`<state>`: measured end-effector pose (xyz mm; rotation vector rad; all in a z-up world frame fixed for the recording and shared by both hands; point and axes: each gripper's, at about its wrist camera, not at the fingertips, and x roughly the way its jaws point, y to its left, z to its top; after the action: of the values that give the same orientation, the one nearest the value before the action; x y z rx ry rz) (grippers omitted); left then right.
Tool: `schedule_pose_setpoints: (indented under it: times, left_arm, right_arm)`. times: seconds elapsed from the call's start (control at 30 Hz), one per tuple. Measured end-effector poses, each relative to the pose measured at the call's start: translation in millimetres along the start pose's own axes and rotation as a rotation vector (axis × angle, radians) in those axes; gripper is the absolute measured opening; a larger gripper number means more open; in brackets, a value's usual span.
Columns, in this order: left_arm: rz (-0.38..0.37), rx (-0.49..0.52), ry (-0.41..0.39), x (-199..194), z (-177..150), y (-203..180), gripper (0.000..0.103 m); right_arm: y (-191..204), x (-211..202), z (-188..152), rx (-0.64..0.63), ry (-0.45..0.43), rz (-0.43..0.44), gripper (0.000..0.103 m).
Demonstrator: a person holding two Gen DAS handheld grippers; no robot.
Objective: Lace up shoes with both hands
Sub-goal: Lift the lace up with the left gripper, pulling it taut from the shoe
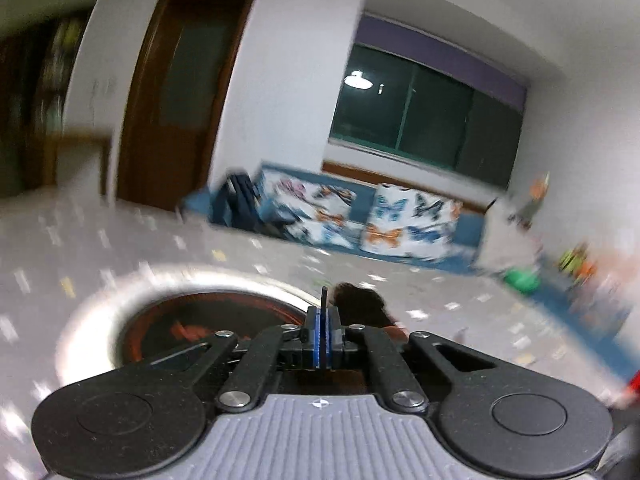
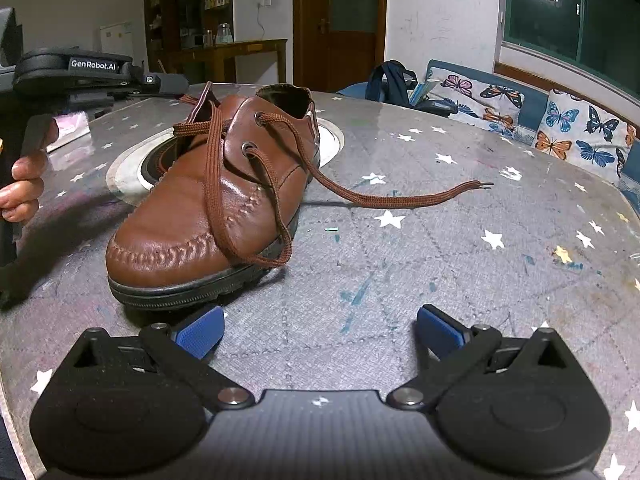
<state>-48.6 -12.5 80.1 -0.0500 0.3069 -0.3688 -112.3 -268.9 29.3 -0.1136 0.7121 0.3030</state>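
At the far left of the right wrist view, a person's hand (image 2: 22, 188) grips the handle of the left gripper (image 2: 170, 82), whose black body reaches level over the table (image 2: 440, 280) toward the heel of the shoe. In the left wrist view that gripper's blue pads (image 1: 322, 332) are pressed flat together, and a thin dark strip stands up between them; what the strip is cannot be told, as the picture is blurred. Right of the hand, a brown leather shoe (image 2: 208, 200) stands on the star-patterned table cover, toe toward the near edge, its heel over a round metal-ringed recess (image 2: 332, 136) in the tabletop. A brown lace (image 2: 360, 196) runs through the eyelets; one part drapes down over the toe in a loop, another trails right across the cover, its tip lying free and well apart from the shoe. At the near edge the right gripper (image 2: 320, 334) hovers with its blue pads spread wide, nothing between them, just short of the shoe's toe. Far right, butterfly-print cushions (image 2: 580, 128) line a bench under a dark window (image 2: 568, 20).
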Motion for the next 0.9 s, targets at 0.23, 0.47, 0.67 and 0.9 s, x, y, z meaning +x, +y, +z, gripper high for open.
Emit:
schedule_pose_setpoints:
  times: [0.23,0.47,0.67,0.9]
  left_arm:
    - [0.126,0.154,-0.057,-18,-6,-19,0.003]
    - [0.163,0.149,-0.096,-30,13,-7,0.003]
    - [0.18,0.158,-0.124,-36,21,-7,0.003]
    - [0.199,0.169,-0.134,-39,22,-6,0.003]
  right_arm:
    - [-2,-1,1,0.002,0.001,0.002,0.103]
    - [-5,-1,0,0.002,0.001,0.005,0.103]
    - [-7,-1,-1,0.0,0.002,0.004,0.103]
    - [-7,-2,0,-0.002,0.007,0.002,0.103]
